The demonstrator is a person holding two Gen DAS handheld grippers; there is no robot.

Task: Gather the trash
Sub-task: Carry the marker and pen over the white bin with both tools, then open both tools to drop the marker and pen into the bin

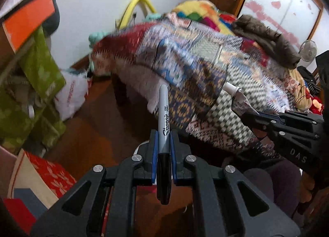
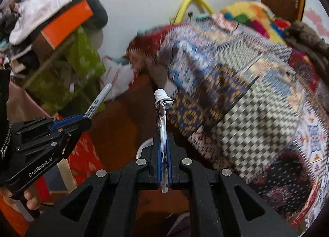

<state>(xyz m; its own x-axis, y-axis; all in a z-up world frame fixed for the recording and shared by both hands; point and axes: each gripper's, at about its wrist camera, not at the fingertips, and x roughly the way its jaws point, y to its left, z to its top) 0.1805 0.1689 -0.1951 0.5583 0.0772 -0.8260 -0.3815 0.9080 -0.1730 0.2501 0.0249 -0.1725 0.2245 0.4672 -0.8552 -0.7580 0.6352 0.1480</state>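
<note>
The left claw (image 1: 163, 144) is clamped on a grey marker pen (image 1: 163, 117), which stands up between its blue pads with the black cap end pointing back toward the camera. The right claw (image 2: 163, 146) pinches a squeezed, flattened tube (image 2: 162, 117) with a white screw cap on top. Both claws hang side by side above a brown wooden floor (image 1: 107, 121), beside a bed (image 2: 257, 92) covered by a patchwork blanket. Green bags (image 1: 41, 68) are piled at the left.
</note>
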